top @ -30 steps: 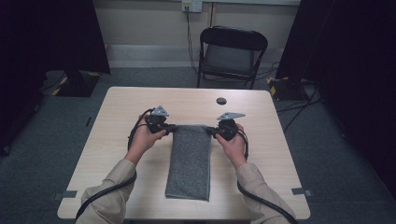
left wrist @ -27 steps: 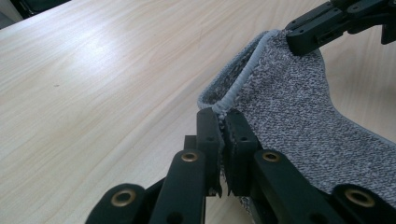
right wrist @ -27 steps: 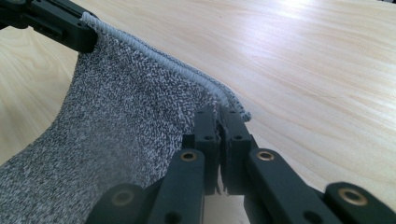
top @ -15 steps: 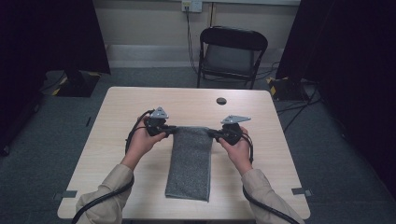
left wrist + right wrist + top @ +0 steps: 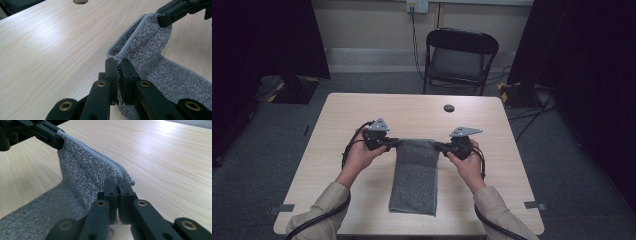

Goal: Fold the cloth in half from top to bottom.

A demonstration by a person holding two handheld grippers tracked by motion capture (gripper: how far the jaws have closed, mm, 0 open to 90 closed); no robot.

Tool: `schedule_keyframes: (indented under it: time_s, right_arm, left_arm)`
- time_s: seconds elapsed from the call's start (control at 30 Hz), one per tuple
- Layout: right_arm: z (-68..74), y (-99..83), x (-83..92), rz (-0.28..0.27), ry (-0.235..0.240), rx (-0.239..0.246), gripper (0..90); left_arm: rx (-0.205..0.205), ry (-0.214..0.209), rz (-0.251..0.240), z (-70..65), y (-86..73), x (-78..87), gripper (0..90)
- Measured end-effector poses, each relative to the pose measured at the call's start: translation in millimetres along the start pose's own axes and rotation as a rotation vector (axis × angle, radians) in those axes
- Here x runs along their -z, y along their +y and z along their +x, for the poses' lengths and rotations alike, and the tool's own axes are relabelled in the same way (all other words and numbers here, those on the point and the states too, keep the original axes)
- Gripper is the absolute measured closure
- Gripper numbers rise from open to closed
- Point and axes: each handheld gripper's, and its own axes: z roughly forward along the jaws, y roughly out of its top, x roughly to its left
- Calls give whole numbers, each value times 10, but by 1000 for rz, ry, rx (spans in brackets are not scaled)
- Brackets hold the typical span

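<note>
The grey towel lies in a long strip in the middle of the tabletop, and its near end rests flat. Its far edge is lifted up off the wood. The left gripper pinches the far left corner, with its fingers pressed tight on the towel's thick white hem. The right gripper pinches the far right corner the same way, fingers tight on the hem. The hem is pulled straight between the two grippers. A small dark hole sits in the far part of the tabletop. A black chair stands past the far side.
</note>
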Motion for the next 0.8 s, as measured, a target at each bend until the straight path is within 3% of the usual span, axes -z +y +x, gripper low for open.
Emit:
schedule_keyframes:
  time_s: [0.33,0.5,0.8]
  right_arm:
    - [148,68,104,-9,13,45,873]
    - [206,-8,145,-15,28,44,873]
    - [375,-173,178,14,64,92,873]
  left_arm:
    - [-13,-5,-3,-107,-60,147,860]
    - [-9,-29,-7,-164,-166,168,860]
    - [-23,-40,54,-333,-365,191,860]
